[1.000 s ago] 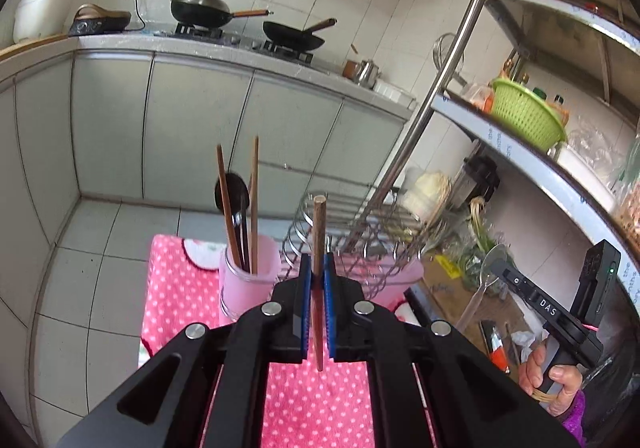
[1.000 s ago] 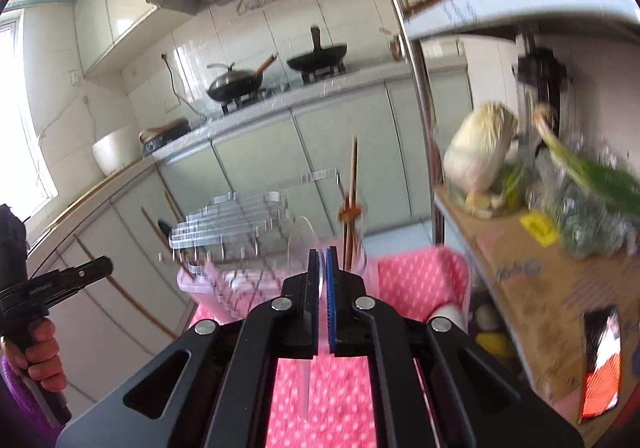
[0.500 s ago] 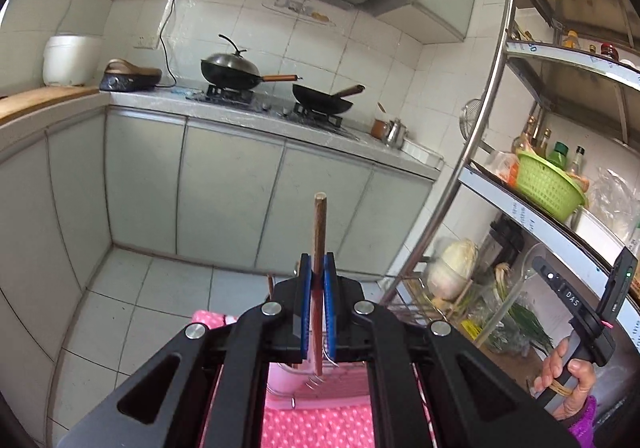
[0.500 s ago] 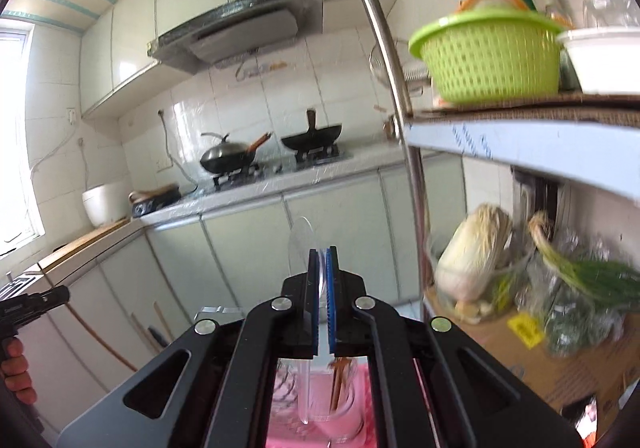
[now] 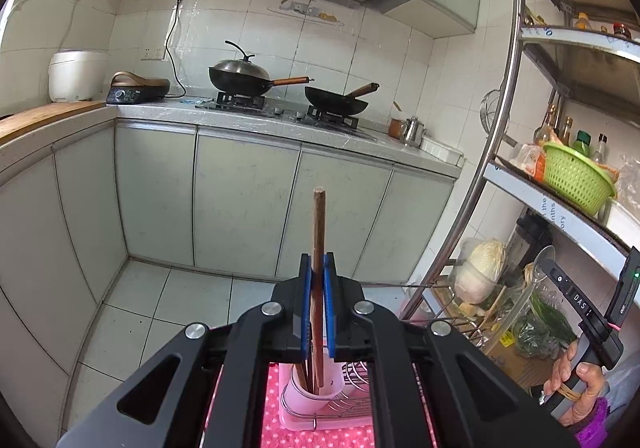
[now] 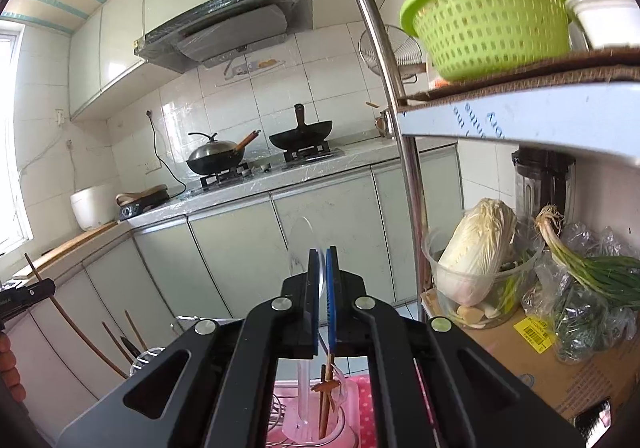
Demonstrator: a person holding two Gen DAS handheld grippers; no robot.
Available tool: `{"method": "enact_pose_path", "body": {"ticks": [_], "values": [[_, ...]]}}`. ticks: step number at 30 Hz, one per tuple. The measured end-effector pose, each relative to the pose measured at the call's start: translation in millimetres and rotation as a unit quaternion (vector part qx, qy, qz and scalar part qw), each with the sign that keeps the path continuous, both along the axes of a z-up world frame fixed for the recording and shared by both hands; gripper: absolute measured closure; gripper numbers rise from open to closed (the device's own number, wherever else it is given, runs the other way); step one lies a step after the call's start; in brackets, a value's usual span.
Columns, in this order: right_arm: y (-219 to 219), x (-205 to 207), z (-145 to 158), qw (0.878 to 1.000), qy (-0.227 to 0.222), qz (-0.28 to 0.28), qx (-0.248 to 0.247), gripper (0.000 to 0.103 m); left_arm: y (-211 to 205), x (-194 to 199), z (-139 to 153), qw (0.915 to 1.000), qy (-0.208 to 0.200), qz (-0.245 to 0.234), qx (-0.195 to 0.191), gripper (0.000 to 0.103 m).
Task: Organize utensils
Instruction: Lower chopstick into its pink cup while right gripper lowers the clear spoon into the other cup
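Two utensils lifted upright, presumably for dropping straight into holders. Left gripper (image 5: 317, 304) clenched on wooden chopstick (image 5: 319, 232), tip poised over pink cup (image 5: 310, 394) on pink dotted table (image 5: 296, 438), beside wire rack (image 5: 352, 400). Right gripper (image 6: 322, 300) clamped on clear plastic spoon (image 6: 300, 244), handle hanging over clear cup (image 6: 340, 408). Compared with a second ago: both raised and tilted upward, cups sunk low beneath jaws, stove and hood now filling view.

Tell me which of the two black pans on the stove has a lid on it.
The left-hand wok, on the burner nearer the rice cooker, carries a domed lid with a curved handle. The other pan sits open.
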State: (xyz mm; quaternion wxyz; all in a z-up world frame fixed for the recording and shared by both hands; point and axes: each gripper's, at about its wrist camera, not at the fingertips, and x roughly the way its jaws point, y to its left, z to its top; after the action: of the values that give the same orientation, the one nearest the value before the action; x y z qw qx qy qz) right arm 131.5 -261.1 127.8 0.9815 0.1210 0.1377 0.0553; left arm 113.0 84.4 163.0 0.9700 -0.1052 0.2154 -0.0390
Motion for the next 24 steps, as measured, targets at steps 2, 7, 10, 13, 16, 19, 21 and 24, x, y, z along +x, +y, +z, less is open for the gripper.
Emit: {"method": "enact_pose_path", "body": {"ticks": [2, 7, 10, 13, 16, 19, 21, 24], "values": [[2, 2, -8, 1.0, 0.0, -0.001, -0.007, 0.1, -2, 4, -8, 1.0, 0.008, 0.0, 0.003, 0.098], [6, 8, -27, 1.0, 0.008, -0.003, -0.018, 0.1, -3, 14, -25, 0.9995, 0.03, -0.001, 0.006, 0.098], [8, 9, -37, 1.0, 0.019, 0.002, -0.015, 0.1, -2, 16, -33, 0.9992, 0.039, -0.001, 0.008, 0.098], [13, 5, -49, 0.999, 0.032, 0.005, -0.019, 0.1, -1, 20, -43, 0.9986, 0.052, 0.0, 0.007, 0.098], [14, 2, -63, 0.999, 0.049, 0.011, -0.015, 0.1, 2, 25, -51, 0.9979, 0.064, -0.001, 0.004, 0.098], [14, 2, -77, 0.998, 0.068, 0.014, -0.004, 0.1, 2, 31, -60, 0.9971, 0.075, -0.001, 0.005, 0.098], [14, 1, -84, 0.997, 0.078, 0.017, 0.002, 0.1, 2, 36, -67, 0.9963, 0.086, -0.002, 0.004, 0.098], [17, 0, -95, 0.996, 0.09, 0.021, 0.0, 0.1, 2, 41, -78, 0.9952, 0.098, -0.004, 0.005, 0.098]]}}
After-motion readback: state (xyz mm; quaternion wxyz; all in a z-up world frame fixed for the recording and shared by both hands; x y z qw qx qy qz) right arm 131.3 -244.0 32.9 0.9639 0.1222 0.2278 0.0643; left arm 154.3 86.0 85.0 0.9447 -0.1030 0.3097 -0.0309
